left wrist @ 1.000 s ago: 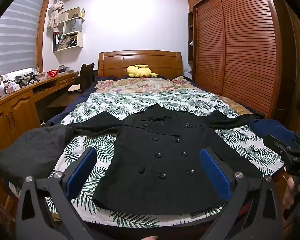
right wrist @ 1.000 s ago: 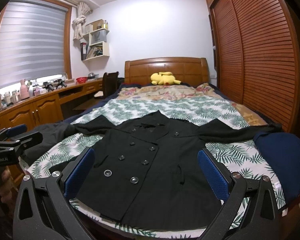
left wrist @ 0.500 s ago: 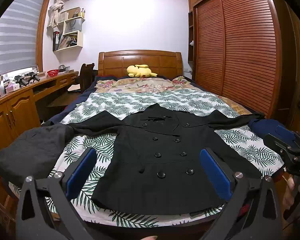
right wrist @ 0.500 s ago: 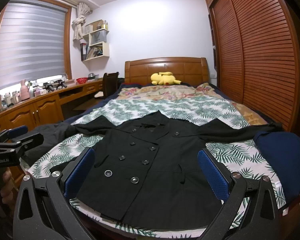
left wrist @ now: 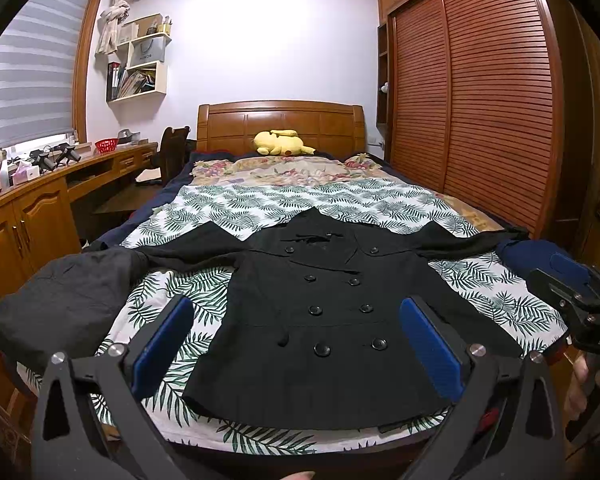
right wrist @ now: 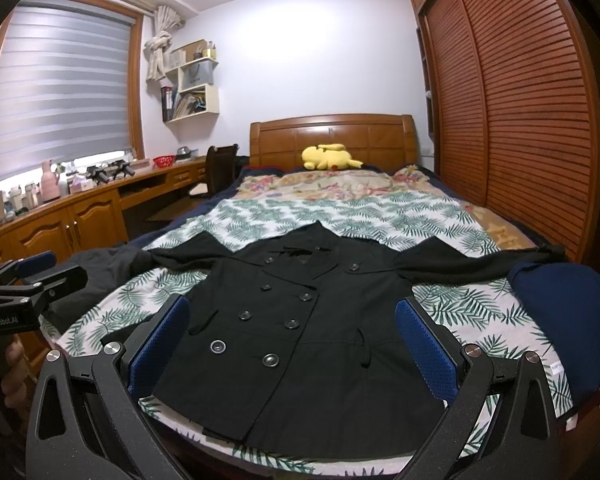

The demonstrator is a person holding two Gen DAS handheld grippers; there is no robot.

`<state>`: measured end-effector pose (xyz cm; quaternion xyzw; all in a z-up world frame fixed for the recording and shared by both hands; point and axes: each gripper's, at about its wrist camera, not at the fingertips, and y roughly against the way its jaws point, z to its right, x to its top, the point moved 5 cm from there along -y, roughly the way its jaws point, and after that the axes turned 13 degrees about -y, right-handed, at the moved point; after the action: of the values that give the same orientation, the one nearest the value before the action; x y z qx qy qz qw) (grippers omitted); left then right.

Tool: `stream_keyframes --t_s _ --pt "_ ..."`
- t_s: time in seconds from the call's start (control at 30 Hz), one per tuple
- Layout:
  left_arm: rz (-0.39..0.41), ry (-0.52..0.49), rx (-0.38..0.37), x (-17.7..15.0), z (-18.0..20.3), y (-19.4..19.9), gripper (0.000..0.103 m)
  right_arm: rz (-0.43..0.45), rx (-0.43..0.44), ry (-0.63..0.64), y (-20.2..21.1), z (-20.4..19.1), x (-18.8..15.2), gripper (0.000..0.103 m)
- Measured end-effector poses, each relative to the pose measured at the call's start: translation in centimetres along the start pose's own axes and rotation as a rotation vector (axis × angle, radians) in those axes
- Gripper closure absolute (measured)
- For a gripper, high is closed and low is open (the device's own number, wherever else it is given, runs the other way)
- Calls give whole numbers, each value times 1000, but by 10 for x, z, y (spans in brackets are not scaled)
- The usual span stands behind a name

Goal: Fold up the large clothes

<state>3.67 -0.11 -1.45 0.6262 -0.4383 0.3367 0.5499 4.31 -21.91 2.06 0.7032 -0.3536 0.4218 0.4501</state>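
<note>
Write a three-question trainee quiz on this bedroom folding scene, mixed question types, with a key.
1. True or false: the black coat lies spread flat, sleeves out to both sides, on the leaf-print sheet.
2. Multiple choice: what sits against the wooden headboard? A) a red basket B) a yellow plush toy C) a stack of books
3. Fill in: both the left gripper and the right gripper are ____ and hold nothing.

Key: 1 true. 2 B, the yellow plush toy. 3 open.

Matt cloth coat (left wrist: 320,320) — glossy wooden headboard (left wrist: 280,120).
</note>
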Motion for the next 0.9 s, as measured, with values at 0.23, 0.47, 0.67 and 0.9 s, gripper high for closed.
stream_keyframes --t_s 0.23,0.47,0.67,0.9 --pt "0 1 0 -1 0 0 0 4 1 0 2 0 0 0" --pt "0 2 -1 -2 0 0 0 4 3 -1 2 0 0 0" --pt "1 3 0 -2 0 0 0 4 2 -1 2 0 0 0" --pt "-30 0 12 -13 -4 -14 0 -28 8 8 -9 -4 -5 0"
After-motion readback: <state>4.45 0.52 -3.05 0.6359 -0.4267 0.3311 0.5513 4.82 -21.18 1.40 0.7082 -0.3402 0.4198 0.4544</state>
